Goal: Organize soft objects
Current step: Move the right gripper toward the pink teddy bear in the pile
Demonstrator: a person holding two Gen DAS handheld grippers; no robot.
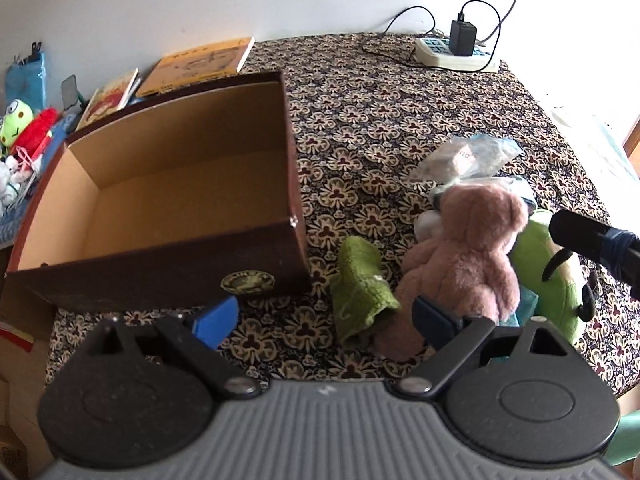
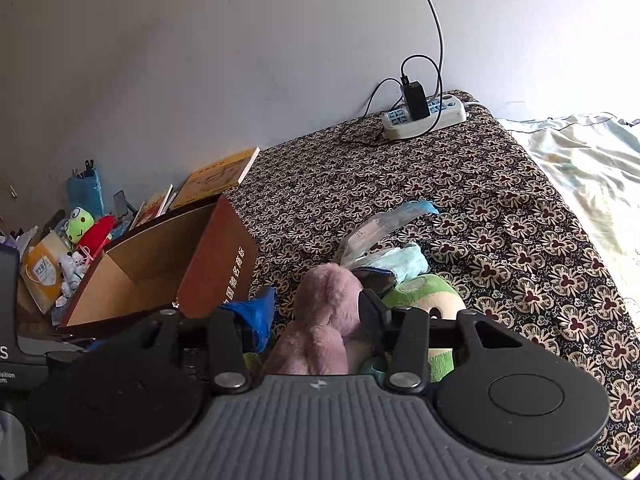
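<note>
**Left-wrist view: both grippers at the toy pile, box waiting**

Left-wrist view shows our left gripper (image 1: 324, 316) with its jaws spread wide and nothing between them. The green cloth (image 1: 360, 292) lies on the patterned cover (image 1: 400, 120) in the gap at 12 o'clock. The pink plush (image 1: 468, 252) sits at 1 o'clock, touching the right finger. The box (image 1: 176, 184) stands at 10 o'clock, mouth up and bare inside; we judge it is set close to the pile so each toy needs only a short carry.

In the right-wrist view, our right gripper (image 2: 316, 316) is also spread, with the pink plush (image 2: 324, 316) between the fingers. We see no squeeze on the plush, so we judge it is bracketed, not yet gripped. The green plush (image 2: 424, 300) lies at 1 o'clock, touching the pink one, with a pale blue cloth (image 2: 396, 260) and a clear bag (image 2: 380, 232) behind it. We judge sorting has barely begun.

Readable markings:
- Box side, right-wrist view: a column of pale Chinese characters; we make out 国, 名 and 商, the rest uncertain.
- Box front, left-wrist view: a round seal (image 1: 248, 280); text illegible.
- Clear bag: small print, too small to read.

A power strip (image 1: 452, 54) with a charger sits at the far edge, well apart from the pile.
</note>
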